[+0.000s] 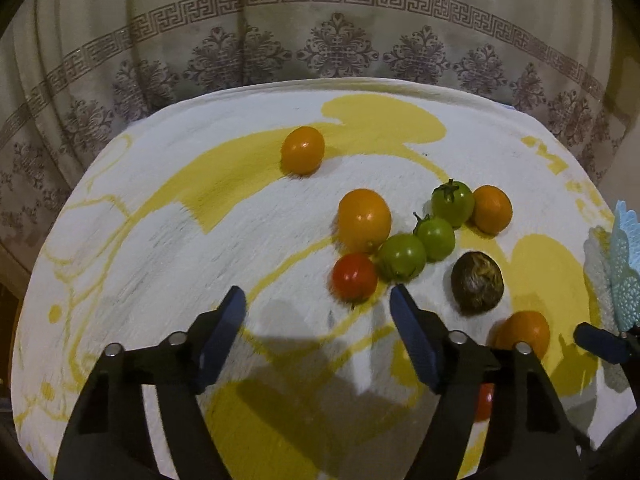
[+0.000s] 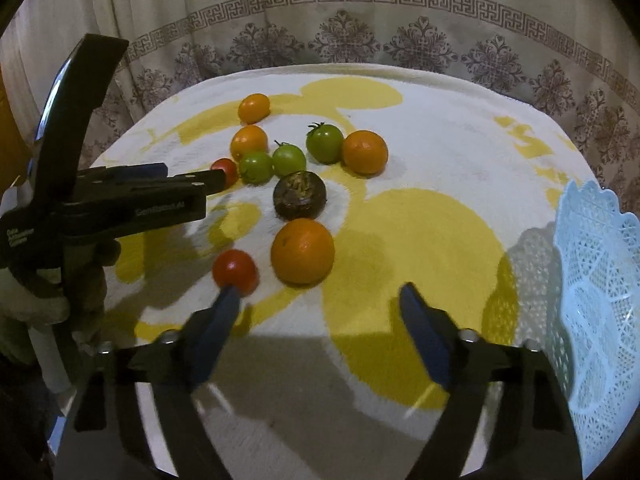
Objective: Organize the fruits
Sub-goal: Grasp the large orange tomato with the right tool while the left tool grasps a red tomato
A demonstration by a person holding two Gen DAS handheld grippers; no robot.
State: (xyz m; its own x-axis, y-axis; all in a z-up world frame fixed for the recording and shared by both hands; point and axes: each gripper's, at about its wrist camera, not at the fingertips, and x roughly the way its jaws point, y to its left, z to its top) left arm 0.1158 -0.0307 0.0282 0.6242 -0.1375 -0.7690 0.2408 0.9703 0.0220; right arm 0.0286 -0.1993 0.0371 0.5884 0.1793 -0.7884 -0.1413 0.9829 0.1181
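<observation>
The table point(image 2: 440, 120) carries a white cloth with yellow shapes; a patterned curtain point(image 2: 360, 8) hangs behind its far edge.

At the left of the right wrist view, a gloved hand point(image 2: 36, 304) holds the left gripper point(image 2: 192, 178), seen side-on. In its own view the left gripper point(image 1: 318, 304) hangs over bare cloth with its jaws apart and nothing between them; a red tomato point(image 1: 354, 277) lies just beyond its right finger.

The fruit lies loose on the cloth. An orange fruit point(image 2: 253, 108) sits farthest off, alone. Nearer comes a second orange fruit point(image 2: 249, 142), with a red tomato point(image 2: 225, 171) just left of a green tomato point(image 2: 256, 166) that touches a second green tomato point(image 2: 289, 159). A third green tomato point(image 2: 325, 143) sits beside an orange point(image 2: 365, 152) to the right. A dark, wrinkled fruit point(image 2: 299, 195) lies nearer than that row. Nearest are a red tomato point(image 2: 235, 272) and a large orange point(image 2: 303, 251), close together but apart.

The right gripper point(image 2: 320, 300) has its jaws apart, gripping nothing. Its left finger overlaps the near red tomato in the picture; contact cannot be told. The large orange lies just beyond the gap.

A pale blue lace-pattern basket point(image 2: 596, 280) stands at the right edge of the table, with no fruit visible in it.
</observation>
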